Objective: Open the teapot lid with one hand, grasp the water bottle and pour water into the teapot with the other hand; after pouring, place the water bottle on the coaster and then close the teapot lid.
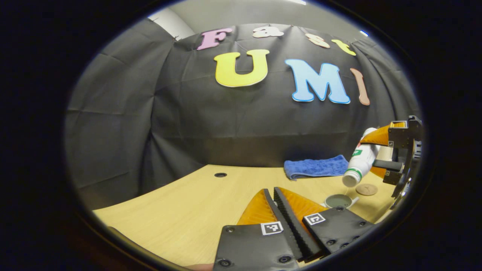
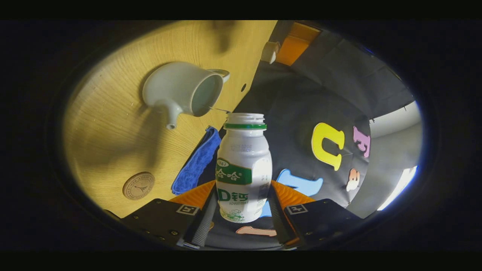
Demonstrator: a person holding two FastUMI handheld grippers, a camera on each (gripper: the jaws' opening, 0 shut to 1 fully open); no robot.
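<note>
Right gripper (image 2: pixel 241 210) clamped on tilted water bottle (image 2: pixel 243 169), mouth over open teapot (image 2: pixel 184 92); coaster (image 2: pixel 138 185) beside. Left gripper (image 1: pixel 272 194) clenched, lid unseen.

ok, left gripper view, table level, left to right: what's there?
Hole in the table → blue towel → white bottle, tipped mouth-down over the open teapot → round coaster → right gripper, shut on the bottle.

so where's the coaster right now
The coaster lies bare on the table in the right gripper view, low on the left, beside the blue cloth and below the open teapot.
</note>
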